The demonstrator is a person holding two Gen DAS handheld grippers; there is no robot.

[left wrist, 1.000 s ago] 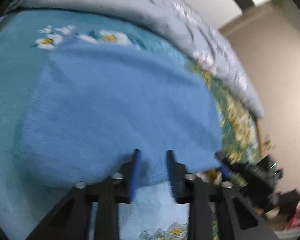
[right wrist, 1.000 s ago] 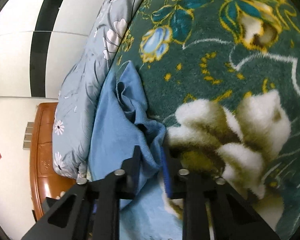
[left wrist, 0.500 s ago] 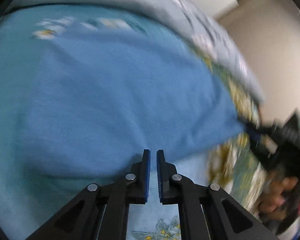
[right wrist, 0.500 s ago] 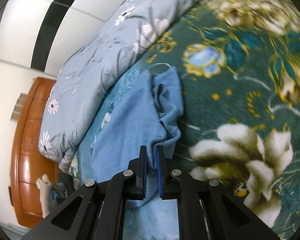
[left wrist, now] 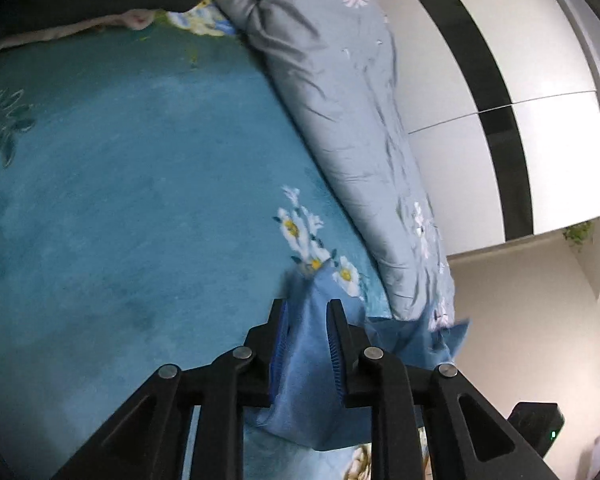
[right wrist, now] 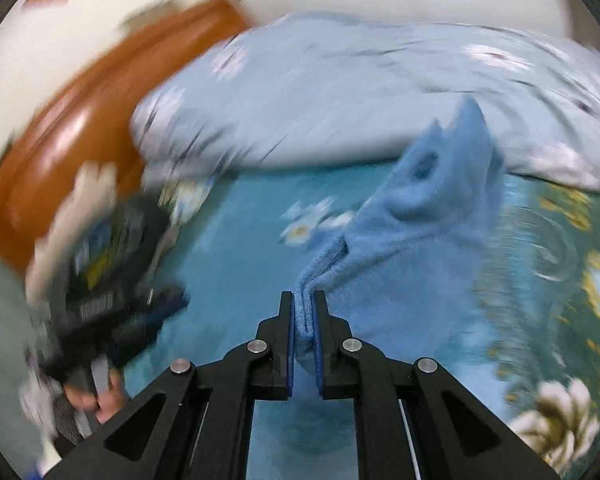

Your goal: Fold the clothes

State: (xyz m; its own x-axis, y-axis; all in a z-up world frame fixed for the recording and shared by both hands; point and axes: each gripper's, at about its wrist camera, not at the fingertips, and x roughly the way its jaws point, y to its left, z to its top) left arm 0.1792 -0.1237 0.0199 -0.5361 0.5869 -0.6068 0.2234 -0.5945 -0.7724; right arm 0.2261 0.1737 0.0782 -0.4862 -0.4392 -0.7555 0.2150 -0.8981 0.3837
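Cloth: a soft, fleecy blue garment (right wrist: 416, 240), nap fuzzy like terry; it is bunched into ridges and folds, lifted off the bed in a stretched drape.
Cloth's long axis: in the right wrist view it runs from the near centre up to the far right, ending in a pointed peak against the quilt. In the left wrist view the garment (left wrist: 312, 364) hangs down between the fingers, with a ragged corner trailing to the right.
Right gripper (right wrist: 302, 312): black frame, blue ribbed pads; fingers pressed nearly together, pinching a thick folded edge of the garment.
Left gripper (left wrist: 307, 320): same build; its fingers stand a little apart with the garment filling the gap between them, pads touching the fabric on both sides.
Blanket (left wrist: 132, 184): plush teal bedcover with white daisies, turning dark green with gold flowers at the right.
Quilt (left wrist: 340, 92): smooth, wrinkled grey-blue cotton with small flowers, rolled along the far side.
Headboard (right wrist: 80, 112): glossy orange-brown wood, blurred.
Wardrobe (left wrist: 500, 80): flat white panels with a black stripe.
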